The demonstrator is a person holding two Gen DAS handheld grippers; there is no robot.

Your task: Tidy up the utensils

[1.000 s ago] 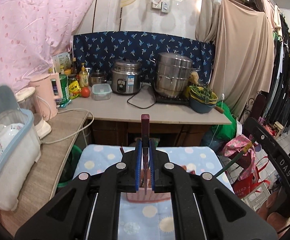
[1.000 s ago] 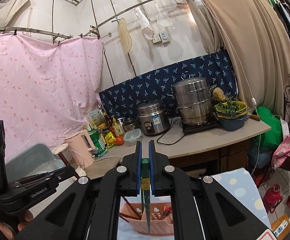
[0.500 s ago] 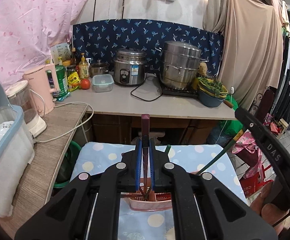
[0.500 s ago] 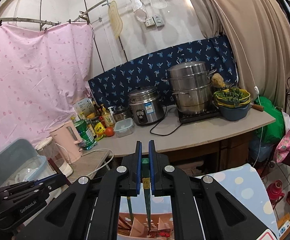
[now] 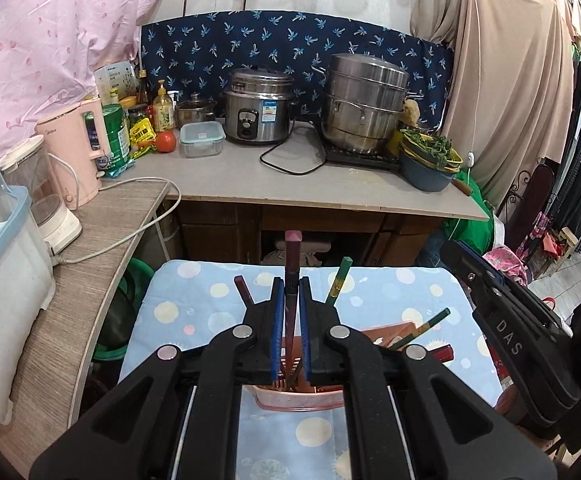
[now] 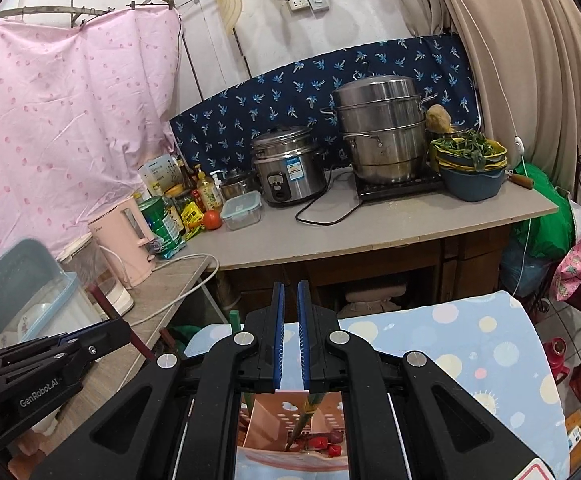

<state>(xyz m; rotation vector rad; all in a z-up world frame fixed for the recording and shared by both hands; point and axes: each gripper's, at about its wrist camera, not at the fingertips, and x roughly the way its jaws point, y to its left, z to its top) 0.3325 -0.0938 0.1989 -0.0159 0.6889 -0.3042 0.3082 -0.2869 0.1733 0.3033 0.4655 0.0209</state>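
Now the left gripper is clenched on a dark maroon chopstick, square-topped and upright, its lower end down in the pink holder on the dotted blue cloth. Just right of it a green chopstick leans out of the holder, and another maroon one leans on its left. Nearer, the right gripper has just been opening; nothing sits between its blue pads, and a green chopstick stands loose in the holder below
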